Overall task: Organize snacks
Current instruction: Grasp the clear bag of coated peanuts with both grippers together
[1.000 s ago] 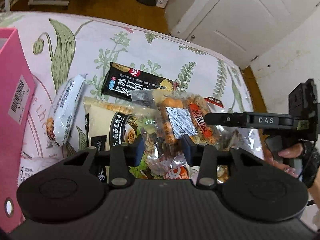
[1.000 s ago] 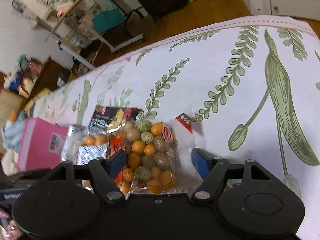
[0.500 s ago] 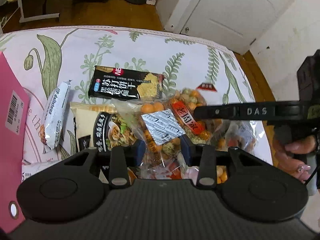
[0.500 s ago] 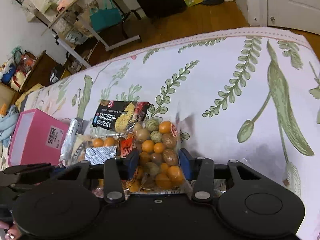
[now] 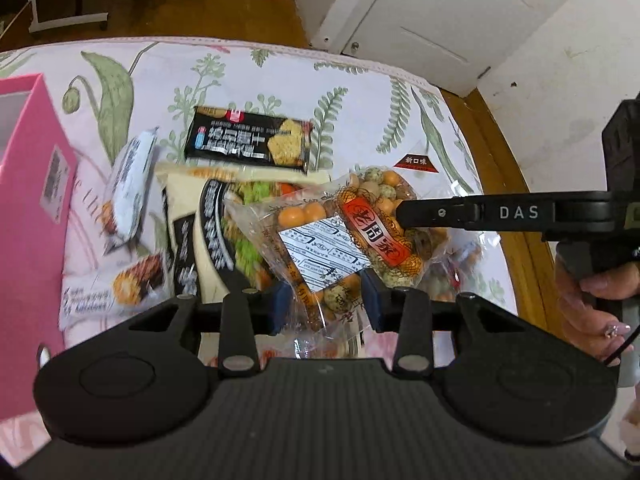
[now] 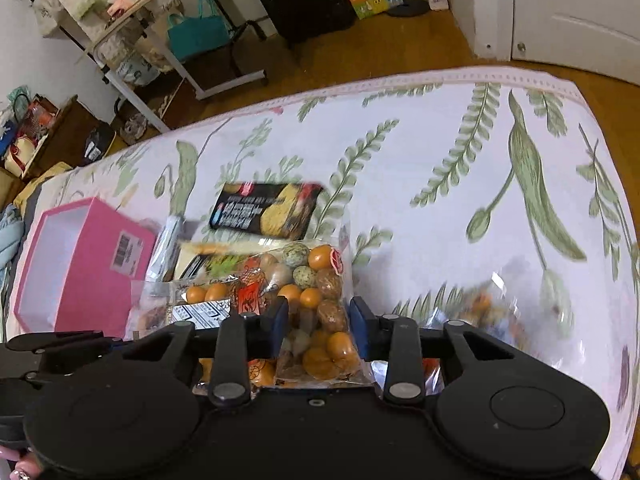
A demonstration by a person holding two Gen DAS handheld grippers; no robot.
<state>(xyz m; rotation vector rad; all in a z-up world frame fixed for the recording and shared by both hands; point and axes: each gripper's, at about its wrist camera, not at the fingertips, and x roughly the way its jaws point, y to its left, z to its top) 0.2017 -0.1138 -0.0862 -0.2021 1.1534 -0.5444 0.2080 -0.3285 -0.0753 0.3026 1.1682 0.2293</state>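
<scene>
A clear bag of coated nuts [image 5: 352, 236] with a red label is held up over the snack pile. My left gripper [image 5: 324, 306] is shut on its near end. My right gripper [image 6: 318, 322] is shut on the other end of the same bag [image 6: 316, 292]; its finger [image 5: 436, 212] shows in the left wrist view. Under the bag lie a black cracker pack [image 5: 248, 142], a cream noodle pack [image 5: 200, 224] and a white wrapped snack [image 5: 128, 184]. The open pink box [image 6: 76, 264] stands to the left.
The snacks lie on a floral tablecloth [image 6: 460, 200]. Another clear bag of nuts [image 6: 480, 308] lies blurred on the cloth to the right. The table's far edge [image 6: 400, 80] runs along a wooden floor with a door and shelves beyond.
My right gripper has closed on the bag of coated nuts. Both grippers have lifted the bag higher above the pile, and the pink box has come further into the right view.
</scene>
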